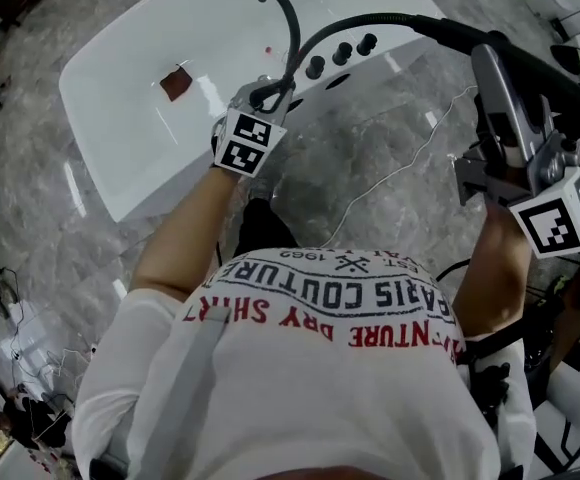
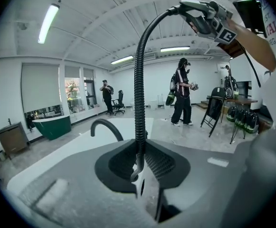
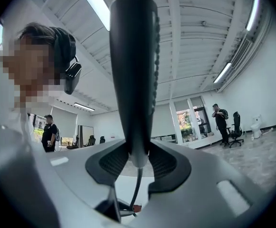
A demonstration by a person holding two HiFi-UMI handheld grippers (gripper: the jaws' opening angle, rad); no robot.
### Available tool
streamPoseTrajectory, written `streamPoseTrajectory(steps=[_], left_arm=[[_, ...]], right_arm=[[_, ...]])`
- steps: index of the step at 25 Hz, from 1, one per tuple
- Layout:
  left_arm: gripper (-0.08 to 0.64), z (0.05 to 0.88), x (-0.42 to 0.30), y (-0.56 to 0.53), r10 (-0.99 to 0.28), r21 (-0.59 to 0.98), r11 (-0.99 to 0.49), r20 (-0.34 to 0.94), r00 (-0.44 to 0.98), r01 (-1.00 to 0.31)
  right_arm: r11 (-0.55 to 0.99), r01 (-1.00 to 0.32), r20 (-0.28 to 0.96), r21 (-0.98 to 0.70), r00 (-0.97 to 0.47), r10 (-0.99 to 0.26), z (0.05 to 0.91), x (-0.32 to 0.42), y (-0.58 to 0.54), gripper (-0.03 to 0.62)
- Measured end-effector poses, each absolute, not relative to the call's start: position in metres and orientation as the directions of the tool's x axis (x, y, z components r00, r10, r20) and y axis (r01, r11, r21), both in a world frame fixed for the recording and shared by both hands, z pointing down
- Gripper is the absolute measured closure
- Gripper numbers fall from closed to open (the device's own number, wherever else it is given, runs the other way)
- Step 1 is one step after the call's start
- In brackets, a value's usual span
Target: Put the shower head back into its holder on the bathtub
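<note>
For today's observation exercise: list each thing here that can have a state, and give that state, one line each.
Left gripper: shut on the hose.
Right gripper: shut on the shower head.
Hose: arching up from the left gripper to the shower head.
Shower head: lifted, off the bathtub.
Faucet: no water running.

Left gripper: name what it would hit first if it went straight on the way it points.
Beyond the hose clamped in the left gripper, probably the white bathtub rim beside the black faucet spout; depth is unclear.
</note>
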State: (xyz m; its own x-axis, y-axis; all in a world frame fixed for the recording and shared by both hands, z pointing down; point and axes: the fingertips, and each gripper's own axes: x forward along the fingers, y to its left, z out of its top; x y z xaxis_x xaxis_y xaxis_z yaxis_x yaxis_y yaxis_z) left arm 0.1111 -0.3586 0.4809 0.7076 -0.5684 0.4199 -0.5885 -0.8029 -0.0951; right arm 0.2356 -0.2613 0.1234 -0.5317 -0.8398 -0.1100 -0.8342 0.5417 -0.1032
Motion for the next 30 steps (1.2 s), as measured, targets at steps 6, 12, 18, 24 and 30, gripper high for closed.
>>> streamPoseTrajectory(steps=[6,12,18,24,30], left_arm=[[0.505,0.472,0.053,-0.386,-0.634,-0.123,-0.744,0.441,0.635,-0.657],[0.502,0.511,0.041,-0.389,-0.608,-0.072,-0.746,0.481,0.632,-0.662],[0.5,0.569,0.045,-0.396,-0.542,0.014,-0.76,0.538,0.646,-0.65],[0.494,0.626,0.052,-0.392,-0.458,0.109,-0.77,0.591,0.664,-0.629],[0.396,0.665,0.047,-0.384,-0.387,0.206,-0.752,0.631,0.672,-0.627]], right_arm=[[0.55,-0.827,-0.066,-0.12,-0.546,-0.835,0.141,0.219,-0.285,0.456],[0.568,-0.81,-0.02,-0.144,-0.571,-0.82,0.166,0.199,-0.308,0.456],[0.565,-0.806,0.051,-0.176,-0.581,-0.812,0.208,0.184,-0.338,0.456],[0.587,-0.784,0.112,-0.204,-0.614,-0.781,0.247,0.167,-0.359,0.456],[0.624,-0.766,0.131,-0.151,-0.641,-0.756,0.267,0.152,-0.374,0.456]])
